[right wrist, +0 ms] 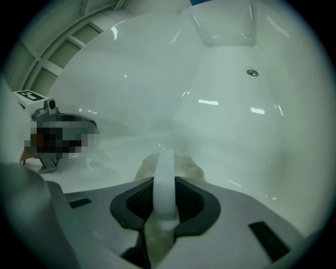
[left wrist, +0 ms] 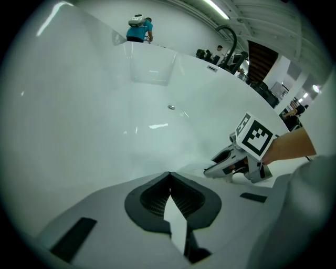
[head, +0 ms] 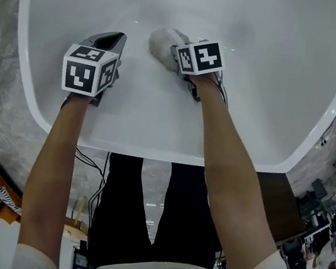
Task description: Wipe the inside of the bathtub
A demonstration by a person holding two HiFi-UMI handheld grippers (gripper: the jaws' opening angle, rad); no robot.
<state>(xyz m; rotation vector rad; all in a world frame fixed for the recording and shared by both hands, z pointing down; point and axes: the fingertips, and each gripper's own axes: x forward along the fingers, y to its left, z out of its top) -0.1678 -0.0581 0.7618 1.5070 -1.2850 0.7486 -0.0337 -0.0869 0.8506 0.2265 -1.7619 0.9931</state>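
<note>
1. Nearest, outside the near rim of the bathtub [head: 152, 150], a person's legs in dark trousers [head: 127, 207] stood on the speckled grey floor [head: 4, 122]. Two bare forearms reached over that rim into the bathtub.
2. Just inside the near rim, toward the bathtub's left side, the left gripper [left wrist: 169, 174] was held low over the white inner wall. Its fingers were clenched together with nothing between them. I could not tell whether they touched the wall.
3. Beside it, nearer the bathtub's middle and slightly deeper in, was the right gripper [right wrist: 165, 155]. Its fingers were grasping a pale cloth [right wrist: 195, 169]. The cloth bunched out past the fingertips and lay against the bathtub's inner wall.
4. Farther in, the bathtub's curved white wall rose bare and glossy, with streaks of reflected light. A small round metal fitting [left wrist: 171, 107] sat high on the far wall.
5. Beyond the bathtub's far rim, a person in a teal top [left wrist: 139, 30] stood. A dark curved pipe [left wrist: 229, 32] arched up to that person's right.
</note>
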